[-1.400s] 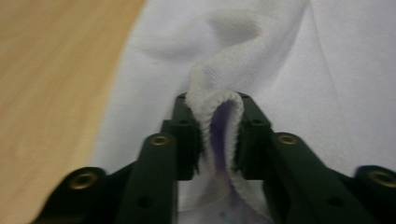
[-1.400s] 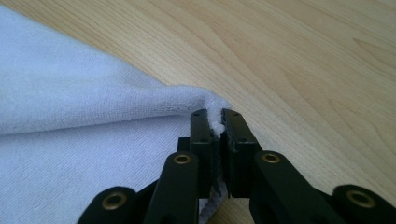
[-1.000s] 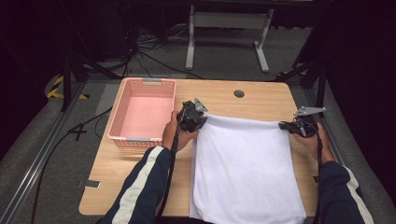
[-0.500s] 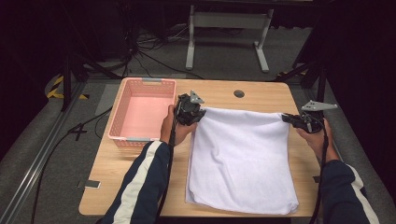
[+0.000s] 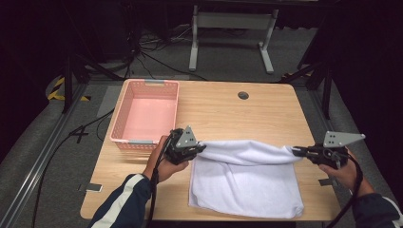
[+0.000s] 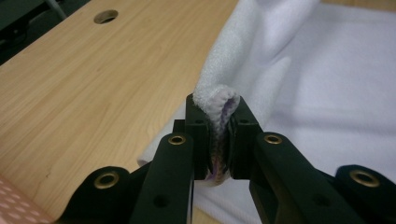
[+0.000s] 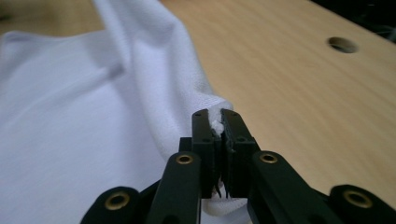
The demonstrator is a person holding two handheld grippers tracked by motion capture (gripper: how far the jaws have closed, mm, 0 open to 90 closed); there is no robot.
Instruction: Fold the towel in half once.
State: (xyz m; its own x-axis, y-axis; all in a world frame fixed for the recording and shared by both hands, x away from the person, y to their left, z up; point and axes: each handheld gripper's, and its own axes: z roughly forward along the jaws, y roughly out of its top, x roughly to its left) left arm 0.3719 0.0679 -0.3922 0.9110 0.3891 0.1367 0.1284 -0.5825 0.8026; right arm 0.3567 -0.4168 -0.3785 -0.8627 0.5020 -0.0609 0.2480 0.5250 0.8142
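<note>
A white towel (image 5: pixel 247 180) lies on the wooden table (image 5: pixel 223 109), its far edge lifted and folded back toward the person. My left gripper (image 5: pixel 198 148) is shut on the towel's left corner (image 6: pixel 215 100), which bulges out between the pads. My right gripper (image 5: pixel 295 152) is shut on the right corner (image 7: pixel 215 122), pinched tight between its jaws. The raised edge (image 5: pixel 247 151) hangs stretched between both grippers, above the lower layer of the towel (image 6: pixel 336 74), which rests flat on the table.
An empty pink basket (image 5: pixel 146 114) stands at the table's left, just beyond my left gripper. A round cable hole (image 5: pixel 243 95) sits in the far tabletop. Bare wood lies between it and the towel. A metal stand (image 5: pixel 228 28) is on the floor behind.
Both grippers have drawn the towel's far edge toward the person, away from the table's far side, so the towel now folds over itself. The right gripper has also risen slightly.
</note>
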